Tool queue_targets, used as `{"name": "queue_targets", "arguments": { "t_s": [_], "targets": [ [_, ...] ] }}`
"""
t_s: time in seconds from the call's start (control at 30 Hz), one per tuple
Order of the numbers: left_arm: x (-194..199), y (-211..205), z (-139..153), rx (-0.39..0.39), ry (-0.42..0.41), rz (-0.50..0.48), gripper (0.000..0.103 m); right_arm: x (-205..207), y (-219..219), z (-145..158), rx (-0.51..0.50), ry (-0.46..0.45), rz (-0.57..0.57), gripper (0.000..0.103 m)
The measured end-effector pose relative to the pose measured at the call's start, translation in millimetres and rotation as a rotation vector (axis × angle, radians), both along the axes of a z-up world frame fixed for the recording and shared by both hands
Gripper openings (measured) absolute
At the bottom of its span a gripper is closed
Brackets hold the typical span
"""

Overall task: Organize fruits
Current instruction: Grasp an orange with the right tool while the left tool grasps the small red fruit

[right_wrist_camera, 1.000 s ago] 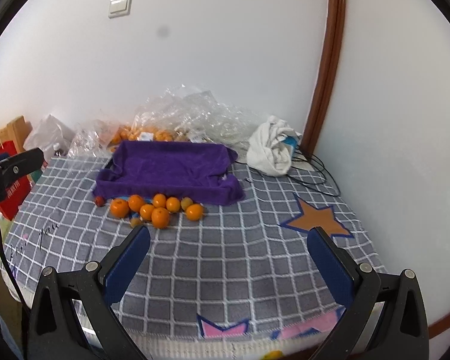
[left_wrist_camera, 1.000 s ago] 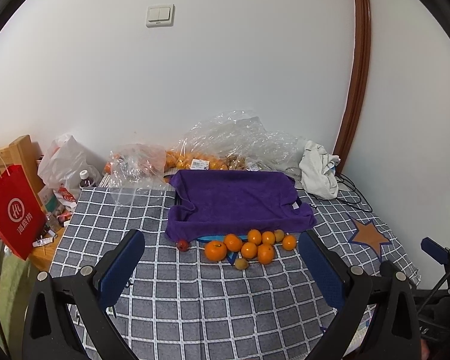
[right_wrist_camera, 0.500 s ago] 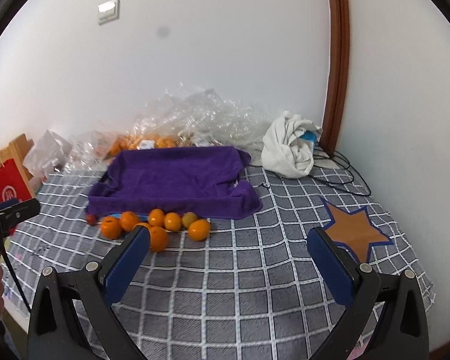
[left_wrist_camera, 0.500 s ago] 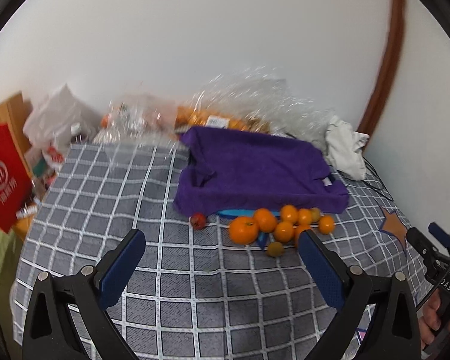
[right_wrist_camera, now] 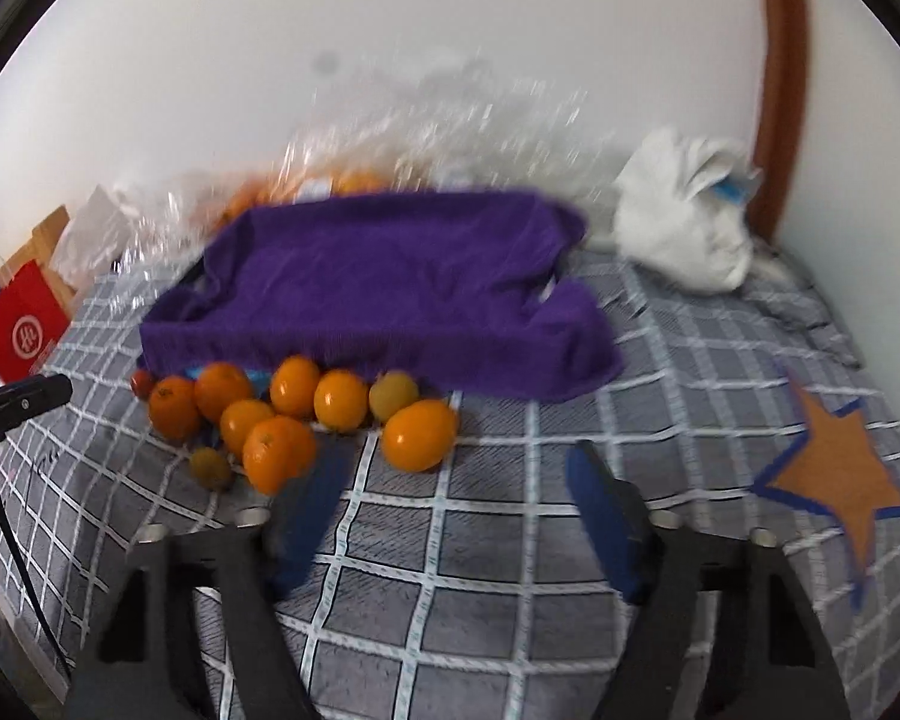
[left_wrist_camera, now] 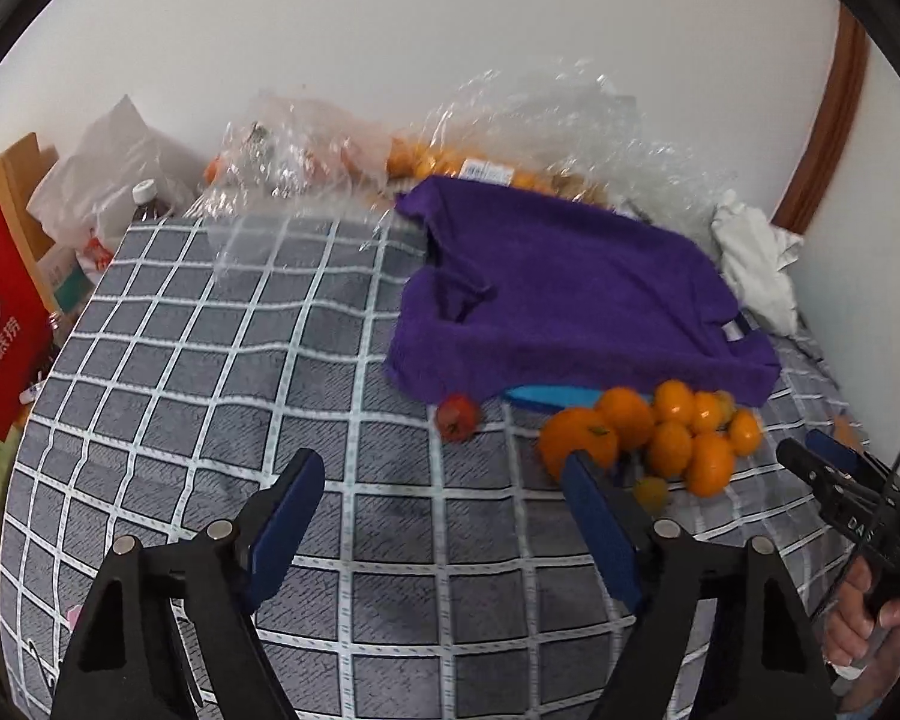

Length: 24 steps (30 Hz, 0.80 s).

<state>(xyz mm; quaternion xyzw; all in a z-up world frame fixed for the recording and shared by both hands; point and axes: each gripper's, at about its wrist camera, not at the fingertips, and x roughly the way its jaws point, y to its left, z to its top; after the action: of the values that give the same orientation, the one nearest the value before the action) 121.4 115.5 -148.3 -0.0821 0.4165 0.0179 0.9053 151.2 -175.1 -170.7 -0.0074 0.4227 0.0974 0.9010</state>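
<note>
The oranges (left_wrist_camera: pixel 648 438) sit bunched at centre right of the left view, just below the purple towel (left_wrist_camera: pixel 576 294) draping a tray, probably their destination. Both left tongs (left_wrist_camera: pixel 444 480) and right tongs (right_wrist_camera: pixel 456 480) are closing on nothing, with fruit just beyond. The cluster's long axis follows the towel's edge.

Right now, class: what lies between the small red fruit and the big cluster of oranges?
In the left wrist view, only bare checked cloth separates the red fruit from the oranges; the blue edge peeks out just behind.
</note>
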Motion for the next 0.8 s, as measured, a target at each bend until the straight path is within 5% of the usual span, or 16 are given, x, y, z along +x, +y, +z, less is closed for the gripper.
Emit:
{"name": "queue_targets", "arguments": {
  "t_s": [0.3, 0.43, 0.57, 0.8],
  "targets": [
    [3, 7, -17, -0.009, 0.014, 0.029, 0.079, 27, 5, -33, 0.059, 0.072, 0.029, 0.056],
    [15, -1, -21, -0.019, 0.026, 0.014, 0.079, 32, 6, -34, 0.059, 0.058, 0.036, 0.037],
    [30, -8, -23, -0.026, 0.019, 0.004, 0.074, 26, -2, -32, 0.050, 0.057, 0.033, 0.038],
    [54, -10, -41, -0.003, 0.078, 0.026, 0.041, 2, -19, -27, 0.041, 0.049, 0.004, 0.038]
  ]
}}
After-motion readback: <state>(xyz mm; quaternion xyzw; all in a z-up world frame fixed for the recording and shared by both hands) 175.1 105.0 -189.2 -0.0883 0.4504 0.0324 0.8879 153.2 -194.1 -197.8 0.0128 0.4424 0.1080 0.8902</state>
